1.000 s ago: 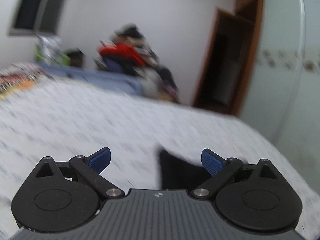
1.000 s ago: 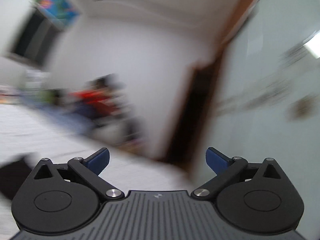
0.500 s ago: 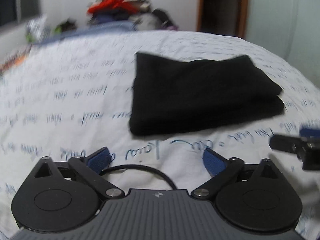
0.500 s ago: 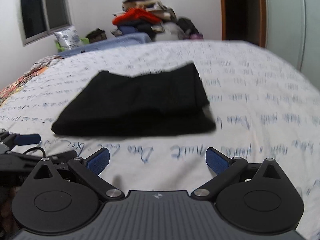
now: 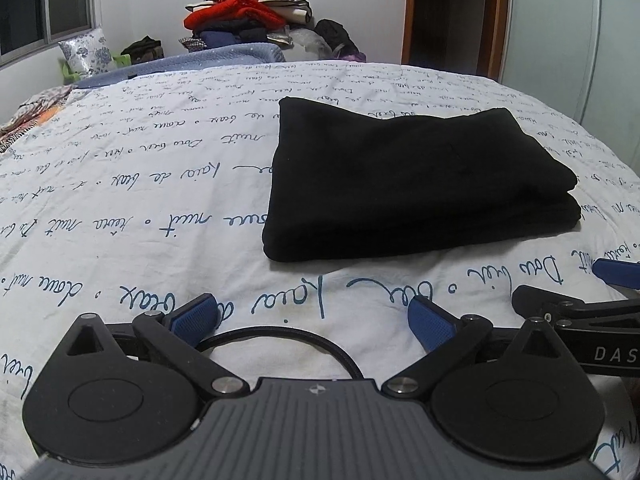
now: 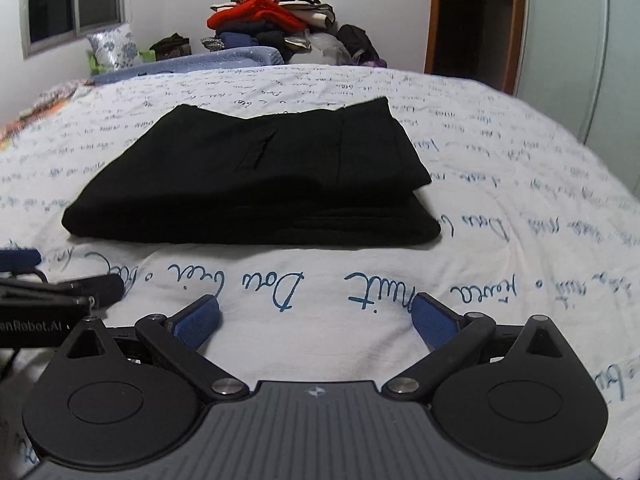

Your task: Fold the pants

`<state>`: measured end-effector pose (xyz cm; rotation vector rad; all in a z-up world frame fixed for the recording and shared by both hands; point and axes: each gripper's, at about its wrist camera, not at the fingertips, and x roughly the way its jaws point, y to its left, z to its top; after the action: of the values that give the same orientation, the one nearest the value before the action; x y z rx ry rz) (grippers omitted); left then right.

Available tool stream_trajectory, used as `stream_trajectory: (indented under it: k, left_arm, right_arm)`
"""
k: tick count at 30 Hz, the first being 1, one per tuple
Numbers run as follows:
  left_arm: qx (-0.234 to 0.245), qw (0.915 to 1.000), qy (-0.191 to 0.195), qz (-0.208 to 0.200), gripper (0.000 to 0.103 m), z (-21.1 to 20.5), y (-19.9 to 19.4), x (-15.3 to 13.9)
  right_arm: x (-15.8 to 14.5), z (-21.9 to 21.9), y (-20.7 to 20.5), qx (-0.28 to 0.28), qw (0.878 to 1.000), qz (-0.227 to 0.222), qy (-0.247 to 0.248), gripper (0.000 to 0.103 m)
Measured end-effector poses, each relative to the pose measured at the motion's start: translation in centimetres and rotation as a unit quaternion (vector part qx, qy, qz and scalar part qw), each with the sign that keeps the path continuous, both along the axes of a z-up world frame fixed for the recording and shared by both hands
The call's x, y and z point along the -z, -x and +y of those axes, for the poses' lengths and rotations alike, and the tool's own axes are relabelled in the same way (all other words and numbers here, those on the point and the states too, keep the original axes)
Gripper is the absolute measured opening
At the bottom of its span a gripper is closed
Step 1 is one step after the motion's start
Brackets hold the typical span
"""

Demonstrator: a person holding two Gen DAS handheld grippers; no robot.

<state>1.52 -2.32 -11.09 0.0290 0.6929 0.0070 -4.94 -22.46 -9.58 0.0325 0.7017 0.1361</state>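
The black pants (image 5: 416,184) lie folded into a compact, layered rectangle on the bed sheet (image 5: 132,184), near the middle of the bed and apart from both tools. The left gripper (image 5: 312,316) rests low over the sheet just in front of the garment's near edge, fingers spread wide and holding nothing. The right gripper (image 6: 316,316) sits beside it in the same posture, likewise spread wide and empty; each tool shows at the edge of the other's view. Neither touches the fabric. This placement suggests that the fold is finished or nearly so: the layers stack evenly, with the upper layer set slightly back from the lower at the right corner. A pile of clothes (image 5: 244,16) sits beyond the far end of the bed, well away from the work area.
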Motion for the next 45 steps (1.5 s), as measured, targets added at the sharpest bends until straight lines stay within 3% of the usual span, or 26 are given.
stream_trajectory:
  k: [45]
  left_arm:
    - [0.001,0.9994,0.005,0.034,0.103,-0.11,-0.63,-0.39]
  right_arm:
    - [0.00,0.30,0.16,0.000,1.000,-0.002,0.003,0.103]
